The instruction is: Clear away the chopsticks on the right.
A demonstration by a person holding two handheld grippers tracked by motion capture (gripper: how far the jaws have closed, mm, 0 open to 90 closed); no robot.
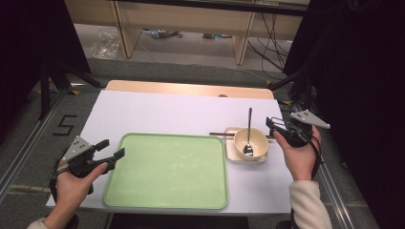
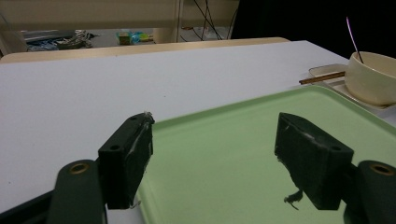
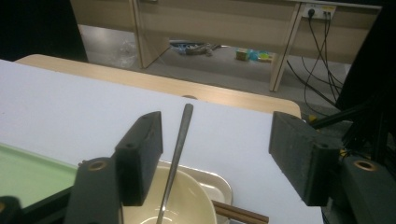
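Note:
A green tray (image 1: 167, 169) lies bare on the white table (image 1: 157, 112). To its right a cream bowl (image 1: 252, 143) holding a metal spoon (image 1: 249, 133) stands on a small white dish (image 1: 234, 151), with brown chopsticks (image 1: 220, 134) laid across that dish. My left gripper (image 1: 111, 150) hovers open at the tray's left edge; the left gripper view has its jaws apart over the tray (image 2: 243, 149). My right gripper (image 1: 273, 125) stands open just right of the bowl. In the right gripper view the spoon handle (image 3: 180, 140) rises between the jaws, untouched, above the bowl (image 3: 187, 196).
The table's pale wooden far edge (image 1: 191, 89) runs along the back. Beyond it stand wooden furniture legs (image 1: 125, 28) and loose cables (image 1: 272, 45) on the floor. Dark stands flank both sides of the table.

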